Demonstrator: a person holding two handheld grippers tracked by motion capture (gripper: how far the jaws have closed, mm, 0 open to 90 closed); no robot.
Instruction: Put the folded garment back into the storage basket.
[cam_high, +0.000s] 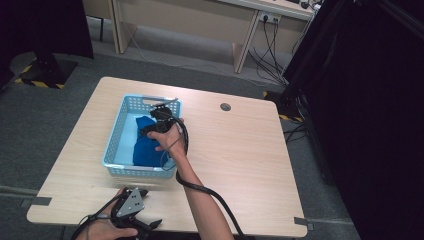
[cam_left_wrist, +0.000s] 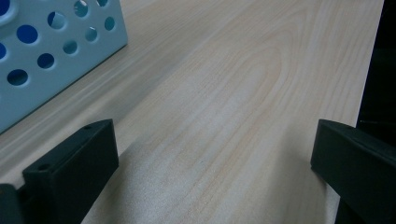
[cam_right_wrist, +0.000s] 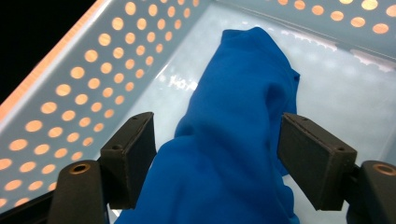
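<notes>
Nearest to me in the high view, my left gripper (cam_high: 145, 207) sits at the front edge of the table (cam_high: 240, 165), held low in the left hand (cam_high: 102, 231), with its grey three-cornered plate facing up. Looking along it in the left gripper view, I see its two black jaws standing wide apart with nothing but bare wood grain between them, so that claw is released. The corner of the basket (cam_left_wrist: 56, 60) shows up and to the left of those jaws, close by but not touching them.

A little farther out, my right forearm reaches over the front wall of the light blue basket (cam_high: 116, 142), and the right hand (cam_high: 170, 140) holds the right gripper (cam_high: 159, 116) above the basket's inside, with the cable trailing back along the arm.

In the right gripper view, the blue cloth (cam_right_wrist: 238, 135) lies bunched on the pale floor of the basket (cam_right_wrist: 84, 84) and runs up between my right jaws. The jaws stand partly apart; the left pad is at the edge of the fabric, and the right pad is just beside a fold, with no squeeze that I can see, so I read this claw as released around the cloth. In the high view the cloth (cam_high: 145, 147) lies in the right half of the basket, under and in front of the hand.

Beyond the basket, a round grey cap (cam_high: 225, 106) sits in the far part of the tabletop.
</notes>
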